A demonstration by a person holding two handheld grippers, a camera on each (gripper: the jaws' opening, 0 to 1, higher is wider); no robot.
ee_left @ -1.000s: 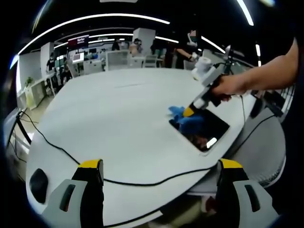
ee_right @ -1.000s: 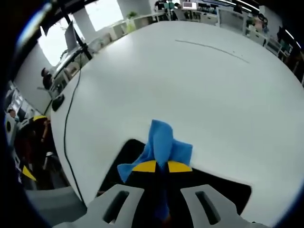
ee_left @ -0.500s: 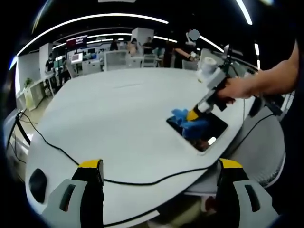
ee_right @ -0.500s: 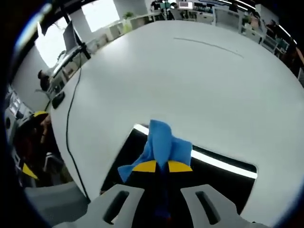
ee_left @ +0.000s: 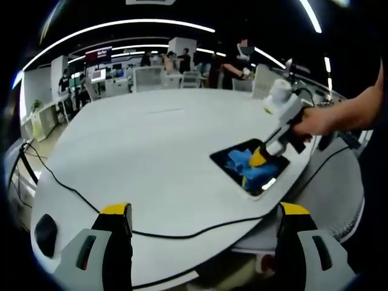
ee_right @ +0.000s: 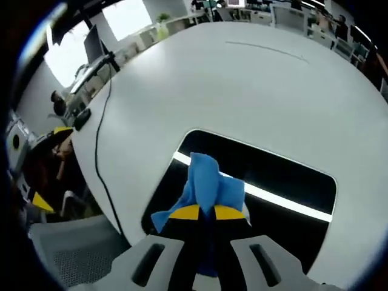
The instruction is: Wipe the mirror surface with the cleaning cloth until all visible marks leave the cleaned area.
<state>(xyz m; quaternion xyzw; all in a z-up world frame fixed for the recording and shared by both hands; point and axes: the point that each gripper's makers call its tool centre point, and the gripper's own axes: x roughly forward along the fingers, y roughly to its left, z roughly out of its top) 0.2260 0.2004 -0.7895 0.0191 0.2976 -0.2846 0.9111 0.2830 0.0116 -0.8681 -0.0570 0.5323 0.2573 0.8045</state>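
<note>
Mirror (ee_right: 267, 176): one, a dark rounded rectangle lying flat on the white table (ee_right: 242, 85), close to the table's near edge in the right gripper view. Its surface is black and glossy, with one bright reflected light strip crossing it just behind the cloth. No marks can be made out on it at this size.

Cleaning cloth (ee_right: 206, 188): one, blue, bunched, sitting on the mirror's near half.

Right gripper (ee_right: 206, 213): yellow-tipped fingers together, clamped on the cloth. In the left gripper view it (ee_left: 259, 159) slants down onto the mirror (ee_left: 242, 159), cloth (ee_left: 251, 170) under it, a hand (ee_left: 312, 123) on its handle.

Left gripper (ee_left: 203, 212): fingers wide apart, holding nothing, off the table edge and well apart from the mirror.

One black cable (ee_left: 66, 188) runs across the table between the mirror and the left gripper. Beyond the mirror the table is broad and bare.
</note>
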